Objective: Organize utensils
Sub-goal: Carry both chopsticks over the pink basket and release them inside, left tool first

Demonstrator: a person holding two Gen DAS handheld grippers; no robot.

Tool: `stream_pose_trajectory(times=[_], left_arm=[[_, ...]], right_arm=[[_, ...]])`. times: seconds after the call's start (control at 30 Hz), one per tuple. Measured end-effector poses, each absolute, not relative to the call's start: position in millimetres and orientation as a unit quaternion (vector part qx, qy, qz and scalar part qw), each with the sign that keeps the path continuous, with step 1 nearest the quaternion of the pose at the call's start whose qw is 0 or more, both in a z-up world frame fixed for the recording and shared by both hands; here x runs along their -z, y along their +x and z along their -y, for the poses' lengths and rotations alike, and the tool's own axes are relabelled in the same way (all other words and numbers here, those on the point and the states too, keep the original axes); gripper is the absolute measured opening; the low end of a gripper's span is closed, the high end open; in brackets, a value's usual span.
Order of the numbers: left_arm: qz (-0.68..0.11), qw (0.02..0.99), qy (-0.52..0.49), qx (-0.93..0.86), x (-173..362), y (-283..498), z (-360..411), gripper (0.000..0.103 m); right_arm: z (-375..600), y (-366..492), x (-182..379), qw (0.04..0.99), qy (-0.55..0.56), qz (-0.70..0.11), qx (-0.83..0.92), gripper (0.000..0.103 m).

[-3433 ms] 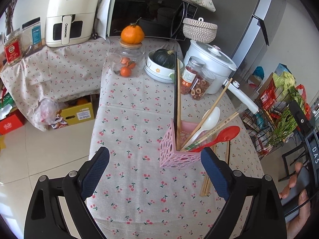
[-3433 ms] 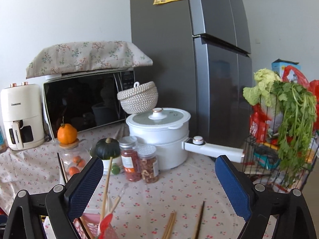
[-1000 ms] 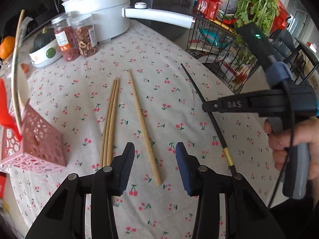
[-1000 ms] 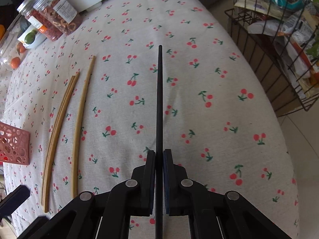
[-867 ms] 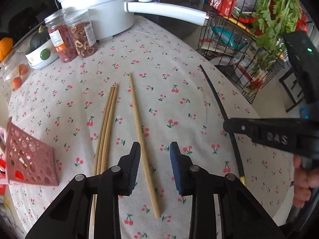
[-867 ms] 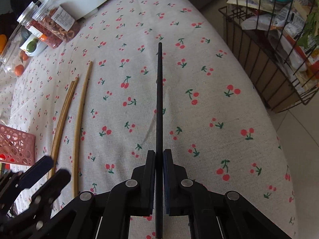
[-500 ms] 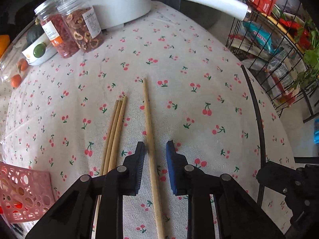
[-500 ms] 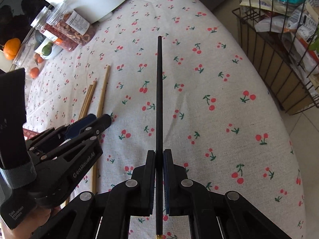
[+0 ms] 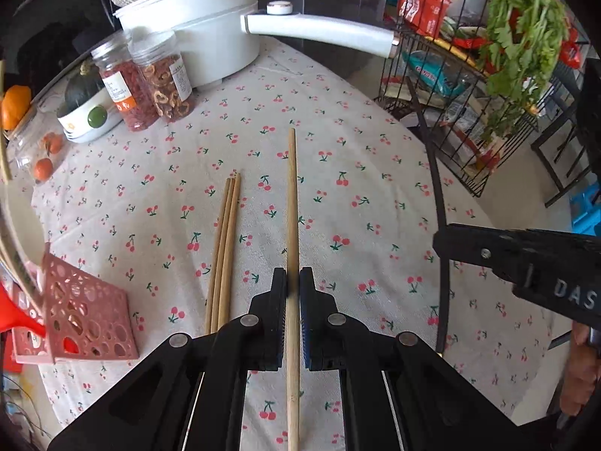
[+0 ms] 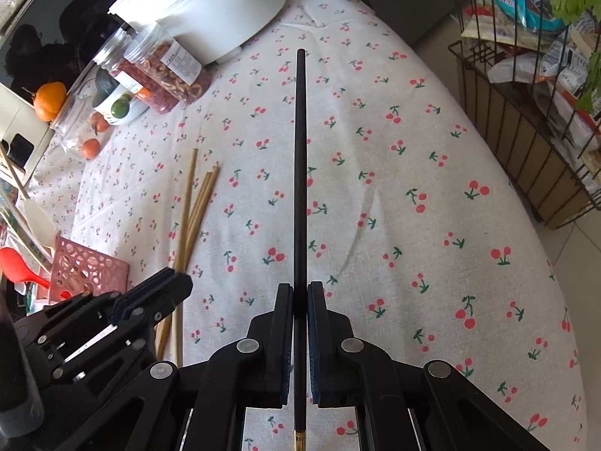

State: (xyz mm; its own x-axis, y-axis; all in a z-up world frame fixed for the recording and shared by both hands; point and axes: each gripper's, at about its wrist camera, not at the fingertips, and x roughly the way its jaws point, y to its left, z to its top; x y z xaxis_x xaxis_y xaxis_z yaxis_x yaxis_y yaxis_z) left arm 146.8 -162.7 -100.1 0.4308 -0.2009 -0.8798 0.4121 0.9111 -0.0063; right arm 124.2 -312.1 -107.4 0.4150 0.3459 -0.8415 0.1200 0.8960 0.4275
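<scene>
Left gripper [image 9: 293,282] has just been closing and now pinches the single bamboo chopstick [image 9: 292,203], pads tight on the shaft with no gap showing; the stick runs up the centre of the left wrist view, its far tip in mid-frame, its near end poking out below the jaws at bottom centre. Grip sits well toward the near end, so most of the length sticks out ahead. Right gripper [image 10: 299,293] is clamped on the black chopstick [image 10: 300,158], also dead centre in its view, the gold-tipped end just showing under the jaws at bottom. Both sticks look light, thin and stiff; smooth round shafts likely slippery and prone to pivoting in the pads, so a firm grip nearer the middle would probably be steadier. Three more bamboo chopsticks [image 9: 223,248] lie bundled on the cherry-print tablecloth [image 9: 375,188], just left of the held one. Pink perforated holder [image 9: 86,315] sits at lower left of the left view, red spoon [image 10: 18,263] and other utensils already in it.
</scene>
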Motion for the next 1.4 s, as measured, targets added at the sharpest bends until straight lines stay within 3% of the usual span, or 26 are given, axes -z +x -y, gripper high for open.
stream_pose_trajectory(times=[0.47, 0.73, 1.1, 1.4], left_arm=[[-0.363, 0.9, 0.049, 0.238, 2.1, 51.5, 71.1, 0.007], [-0.249, 0.94, -0.003, 0.234, -45.8, 52.6, 18.8, 0.007], [-0.134, 0.977, -0.023, 0.166, -48.7, 101.8, -34.9, 0.007], [-0.126, 0.984, -0.025, 0.121, -6.7, 145.0, -48.0, 0.007]], right_arm=[[252.4, 76.0, 19.4, 0.888, 0.168, -0.41, -0.124, 0.004], [236.1, 78.3, -10.7, 0.907, 0.157, -0.366, -0.136, 0.004], [195.3, 87.2, -28.5, 0.908, 0.128, -0.352, -0.186, 0.004], [163.3, 90.3, -31.6, 0.901, 0.111, -0.357, -0.22, 0.004]])
